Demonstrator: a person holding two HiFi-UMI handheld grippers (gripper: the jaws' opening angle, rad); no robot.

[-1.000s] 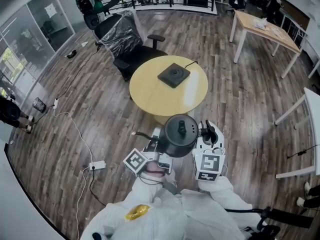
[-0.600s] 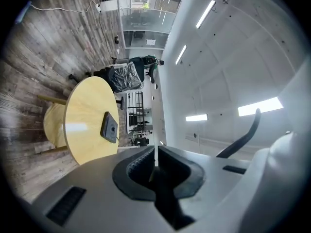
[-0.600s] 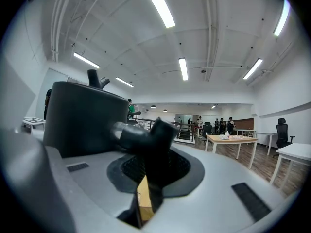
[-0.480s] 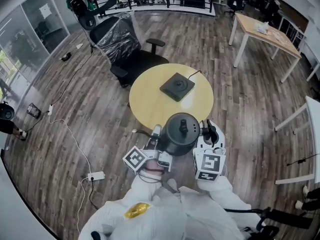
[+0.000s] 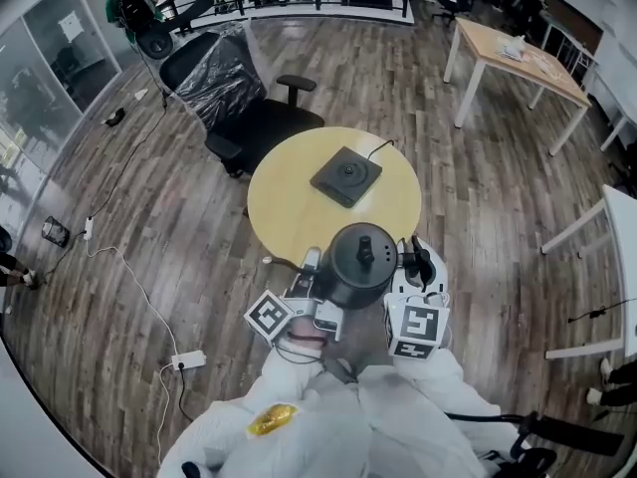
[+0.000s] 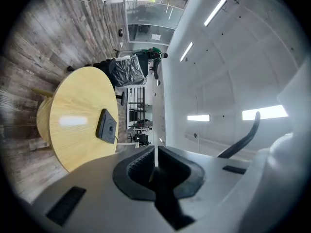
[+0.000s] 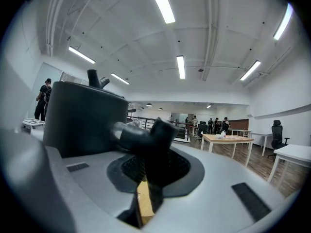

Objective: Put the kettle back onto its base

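In the head view the black kettle [image 5: 358, 265] hangs just over the near edge of the round yellow table [image 5: 289, 207]. Its dark square base [image 5: 346, 176] lies flat near the table's middle, cord trailing off the back. My right gripper [image 5: 416, 264] is shut on the kettle's handle; in the right gripper view the black handle [image 7: 146, 135] fills the jaws of that gripper [image 7: 150, 157], with the kettle's body [image 7: 82, 115] to the left. My left gripper [image 5: 311, 265] sits beside the kettle's left side. In the left gripper view this gripper [image 6: 155, 166] is shut on nothing, with base [image 6: 106, 126] and table [image 6: 73, 120] ahead.
A black office chair [image 5: 239, 93] wrapped in plastic stands behind the table. A wooden desk [image 5: 518, 53] is at the back right, a white table [image 5: 622, 217] at the right edge. Cables and a power strip [image 5: 189, 361] lie on the wood floor to the left.
The table and base have drawn nearer in the head view. The kettle, carried between both grippers, now overlaps the table's near edge. Neither gripper's jaws have changed.
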